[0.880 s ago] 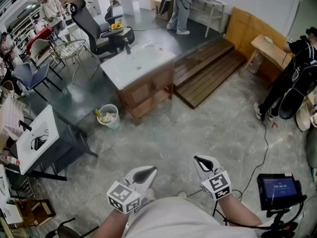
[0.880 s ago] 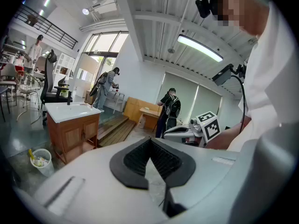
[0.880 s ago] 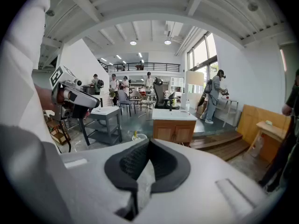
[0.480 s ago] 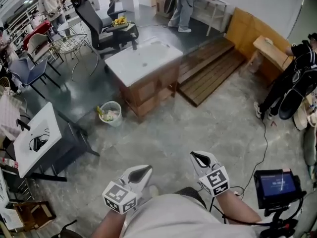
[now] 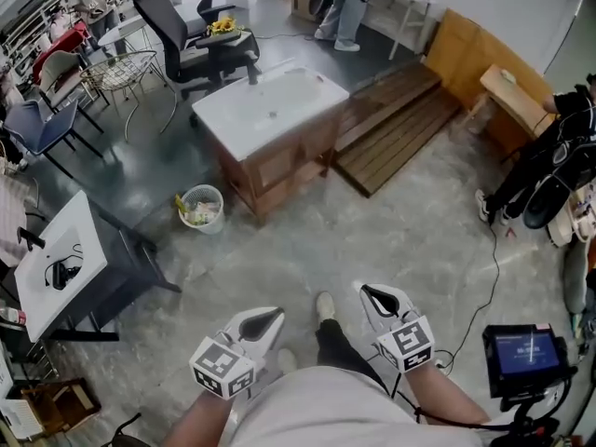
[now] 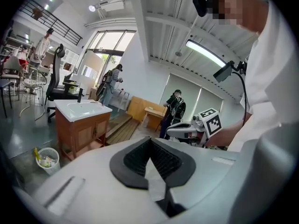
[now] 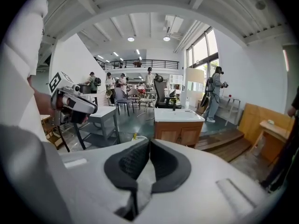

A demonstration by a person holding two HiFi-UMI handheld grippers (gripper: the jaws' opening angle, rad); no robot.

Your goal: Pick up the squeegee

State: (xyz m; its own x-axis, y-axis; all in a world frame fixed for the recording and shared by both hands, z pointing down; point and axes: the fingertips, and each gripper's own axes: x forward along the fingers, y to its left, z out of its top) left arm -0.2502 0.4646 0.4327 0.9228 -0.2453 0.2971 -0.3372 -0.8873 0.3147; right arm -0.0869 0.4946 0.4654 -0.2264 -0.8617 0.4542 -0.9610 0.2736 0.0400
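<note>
While no squeegee shows in any view, the pick-up looks not yet begun.

- white table (image 5: 79,236): far left, with a dark corded item lying on it. No squeegee can be made out there.
- waste bin (image 5: 200,205): on the floor, just beside the sink cabinet's near left corner.
- left gripper (image 5: 265,324): low, close to the person's waist. Its jaws are pressed together with nothing between them.
- sink cabinet (image 5: 275,166): well ahead of both grippers. Apart from the tap, its white basin top looks bare as far as can be told.
- right gripper (image 5: 380,300): beside the left one and apart from it. It is clenched tight and empty.
- wooden platform (image 5: 400,128): to the right of the cabinet, with nothing visible on it.
- screen (image 5: 524,354): on a stand at the lower right.
- squeegee: not in sight, so its place cannot be told.
- done: nothing, judging by the empty jaws.
- left to do: find the squeegee, walk to it, open a gripper, close on it and lift.
</note>
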